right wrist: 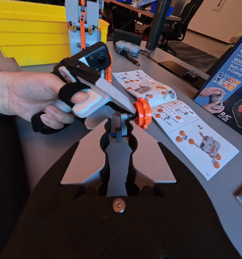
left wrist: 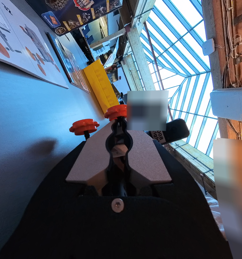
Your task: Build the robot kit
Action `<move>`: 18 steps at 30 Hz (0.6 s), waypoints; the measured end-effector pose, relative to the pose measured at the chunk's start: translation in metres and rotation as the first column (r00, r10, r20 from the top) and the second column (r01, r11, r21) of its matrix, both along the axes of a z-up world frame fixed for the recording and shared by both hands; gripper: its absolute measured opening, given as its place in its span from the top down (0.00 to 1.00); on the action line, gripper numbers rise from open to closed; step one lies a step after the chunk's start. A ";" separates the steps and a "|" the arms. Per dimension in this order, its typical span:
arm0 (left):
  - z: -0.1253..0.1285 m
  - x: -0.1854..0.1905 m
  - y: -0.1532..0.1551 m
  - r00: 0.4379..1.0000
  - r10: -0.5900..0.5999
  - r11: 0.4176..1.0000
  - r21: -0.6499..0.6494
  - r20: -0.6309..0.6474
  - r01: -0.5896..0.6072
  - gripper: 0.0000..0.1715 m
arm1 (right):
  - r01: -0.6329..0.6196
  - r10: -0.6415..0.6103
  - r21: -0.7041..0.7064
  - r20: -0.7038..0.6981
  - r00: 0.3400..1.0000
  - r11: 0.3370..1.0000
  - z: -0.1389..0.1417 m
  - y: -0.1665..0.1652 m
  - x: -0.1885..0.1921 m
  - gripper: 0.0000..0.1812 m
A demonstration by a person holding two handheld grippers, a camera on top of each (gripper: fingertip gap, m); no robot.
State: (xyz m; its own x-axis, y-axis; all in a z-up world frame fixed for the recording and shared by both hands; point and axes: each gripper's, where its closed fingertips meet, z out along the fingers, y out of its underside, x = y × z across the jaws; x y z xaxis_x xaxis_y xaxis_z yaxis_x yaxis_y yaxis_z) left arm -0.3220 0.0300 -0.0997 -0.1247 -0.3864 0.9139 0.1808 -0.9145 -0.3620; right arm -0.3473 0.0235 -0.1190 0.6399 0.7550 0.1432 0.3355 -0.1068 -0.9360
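A small toy-brick assembly is held in the air between both grippers. It has a grey piece (right wrist: 123,126) with a blue pin, a black axle and an orange wheel (right wrist: 142,113). My right gripper (right wrist: 119,126) is shut on the grey piece. My left gripper (right wrist: 132,111), held by a hand (right wrist: 23,95), pinches the black axle just behind the wheel. In the left wrist view my left gripper (left wrist: 119,121) is closed on the axle below that orange wheel (left wrist: 115,112). A second orange wheel (left wrist: 83,126) on a black axle sits just beside it.
An open instruction booklet (right wrist: 187,133) lies on the grey table (right wrist: 47,147) to the right. A blue toy box (right wrist: 229,84) stands at the far right. A yellow bin (right wrist: 30,37), a grey-and-orange model (right wrist: 82,28) and a grey battery box (right wrist: 127,47) are behind. The grippers are tip to tip, or close to it.
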 end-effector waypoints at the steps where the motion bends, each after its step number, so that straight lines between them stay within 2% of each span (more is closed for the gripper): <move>1: 0.000 0.000 0.000 1.000 0.001 1.000 0.004 -0.003 -0.001 0.98 | 0.003 -0.003 -0.022 -0.024 1.000 1.000 0.000 0.000 0.001 0.89; 4: 0.001 0.001 0.000 1.000 0.001 1.000 0.007 0.004 -0.001 0.99 | 0.029 -0.039 -0.091 -0.109 0.993 0.995 0.003 0.002 0.002 0.90; 10: 0.001 0.000 0.000 1.000 0.003 1.000 0.005 0.008 -0.003 0.98 | 0.042 -0.067 -0.137 -0.179 0.982 0.990 0.007 0.004 0.005 0.94; 16: 0.001 0.002 -0.001 1.000 -0.003 1.000 -0.003 0.006 0.003 0.98 | 0.041 -0.068 -0.146 -0.188 0.980 0.988 0.010 0.001 0.005 0.97; 18: 0.000 0.002 -0.001 1.000 -0.005 1.000 -0.003 -0.001 0.005 0.98 | 0.047 -0.065 -0.121 -0.153 0.986 0.992 0.009 0.002 0.006 0.97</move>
State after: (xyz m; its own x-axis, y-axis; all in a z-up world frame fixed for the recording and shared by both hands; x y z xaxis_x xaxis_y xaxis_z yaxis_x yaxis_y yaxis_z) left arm -0.3197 0.0287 -0.0999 -0.1260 -0.3830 0.9151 0.1760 -0.9164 -0.3594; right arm -0.3417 0.0252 -0.1097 0.6893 0.7228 -0.0489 0.1766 -0.2331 -0.9563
